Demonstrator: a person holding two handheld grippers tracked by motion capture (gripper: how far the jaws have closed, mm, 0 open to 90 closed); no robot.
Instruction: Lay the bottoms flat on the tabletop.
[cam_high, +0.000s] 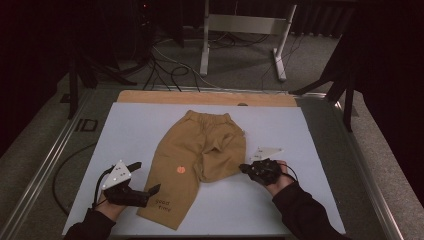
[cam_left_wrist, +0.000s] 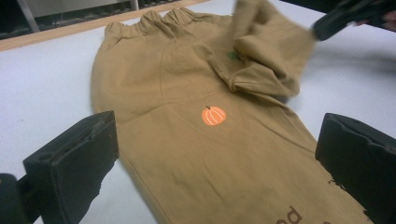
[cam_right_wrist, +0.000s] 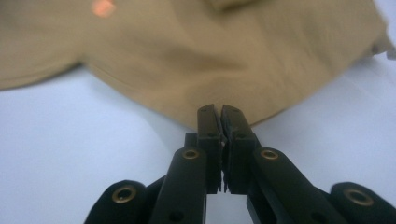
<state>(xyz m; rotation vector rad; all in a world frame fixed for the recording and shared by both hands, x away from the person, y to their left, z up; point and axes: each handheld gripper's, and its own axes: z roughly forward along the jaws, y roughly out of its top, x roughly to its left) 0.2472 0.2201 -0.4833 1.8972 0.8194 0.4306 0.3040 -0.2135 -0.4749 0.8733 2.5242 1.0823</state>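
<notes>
Tan trousers (cam_high: 200, 150) with an elastic waist and an orange pumpkin print (cam_high: 180, 170) lie flat on the white table cover (cam_high: 125, 130). One leg stretches toward the front edge. The other leg is bunched and folded back on itself (cam_left_wrist: 266, 51). My right gripper (cam_high: 245, 169) is shut, its tips (cam_right_wrist: 220, 112) pinching the edge of that folded leg (cam_right_wrist: 210, 56). The left gripper view shows the right gripper (cam_left_wrist: 322, 25) at the fabric's corner. My left gripper (cam_high: 146, 176) stands open beside the long leg, its jaws wide on either side of the cloth (cam_left_wrist: 215, 163) without touching it.
A wooden strip (cam_high: 205, 98) borders the table's far edge, and metal rails run along both sides. Beyond it, cables (cam_high: 165, 70) and a white stand's legs (cam_high: 242, 45) sit on the grey floor. Dark tripod legs (cam_high: 345, 85) stand at the right.
</notes>
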